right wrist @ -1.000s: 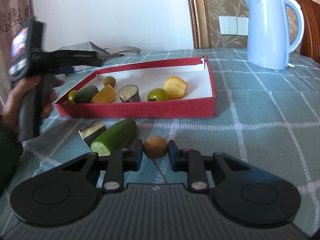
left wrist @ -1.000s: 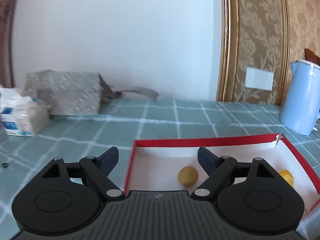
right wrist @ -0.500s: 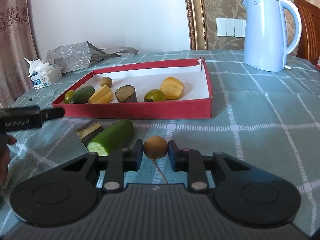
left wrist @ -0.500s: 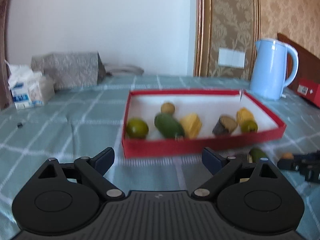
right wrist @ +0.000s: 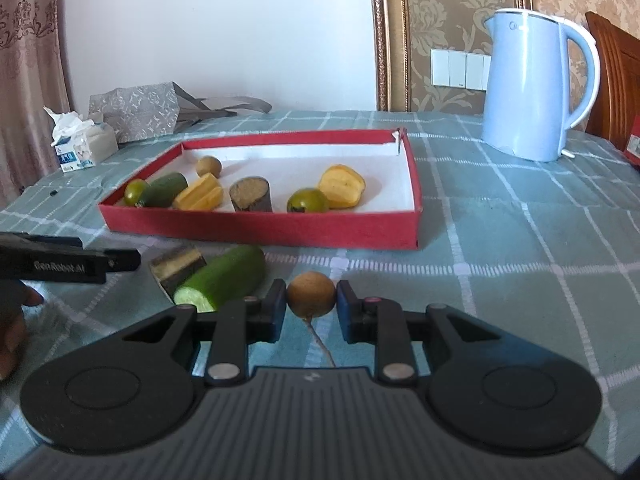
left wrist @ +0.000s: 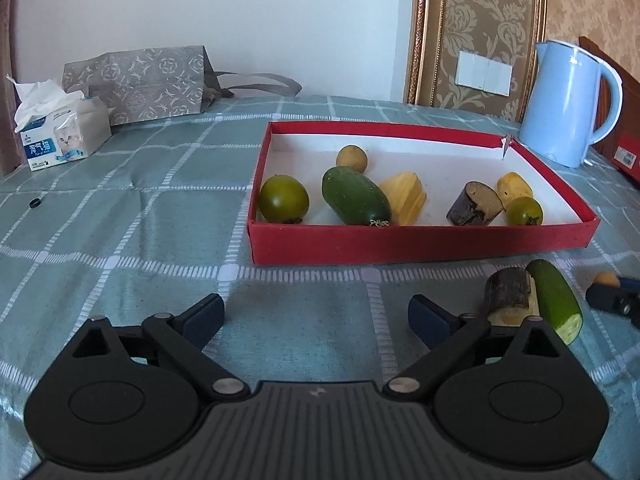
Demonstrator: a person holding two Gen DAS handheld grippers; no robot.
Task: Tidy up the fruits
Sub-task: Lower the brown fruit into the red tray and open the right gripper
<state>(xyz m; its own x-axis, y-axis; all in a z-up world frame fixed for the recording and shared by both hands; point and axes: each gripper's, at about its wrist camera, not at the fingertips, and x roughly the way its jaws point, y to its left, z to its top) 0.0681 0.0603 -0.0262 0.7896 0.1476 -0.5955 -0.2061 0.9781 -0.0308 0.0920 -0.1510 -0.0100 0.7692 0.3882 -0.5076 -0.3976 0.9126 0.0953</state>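
A red tray (left wrist: 400,246) with a white floor holds two green tomatoes, a whole cucumber (left wrist: 356,196), yellow fruit pieces, a dark cut chunk and a small brown fruit. On the cloth in front of the tray lie a half cucumber (right wrist: 224,278) and a dark cut chunk (right wrist: 178,266). My left gripper (left wrist: 316,306) hovers over bare cloth left of these. Its jaws are opening wide, with nothing between them. My right gripper (right wrist: 311,300) is shut on a small round brown fruit (right wrist: 311,294) with a thin stem, low over the cloth, right of the half cucumber.
A pale blue kettle (right wrist: 528,88) stands behind the tray to the right. A tissue box (left wrist: 60,136) and a grey patterned bag (left wrist: 140,80) sit at the back left. A small black ring (left wrist: 36,202) lies on the checked cloth. A hand (right wrist: 12,320) holds the left gripper.
My left gripper has pulled back from over the tray and sunk to the cloth in front of it, its jaws spreading wider. The right gripper has stayed still, shut on the brown fruit.
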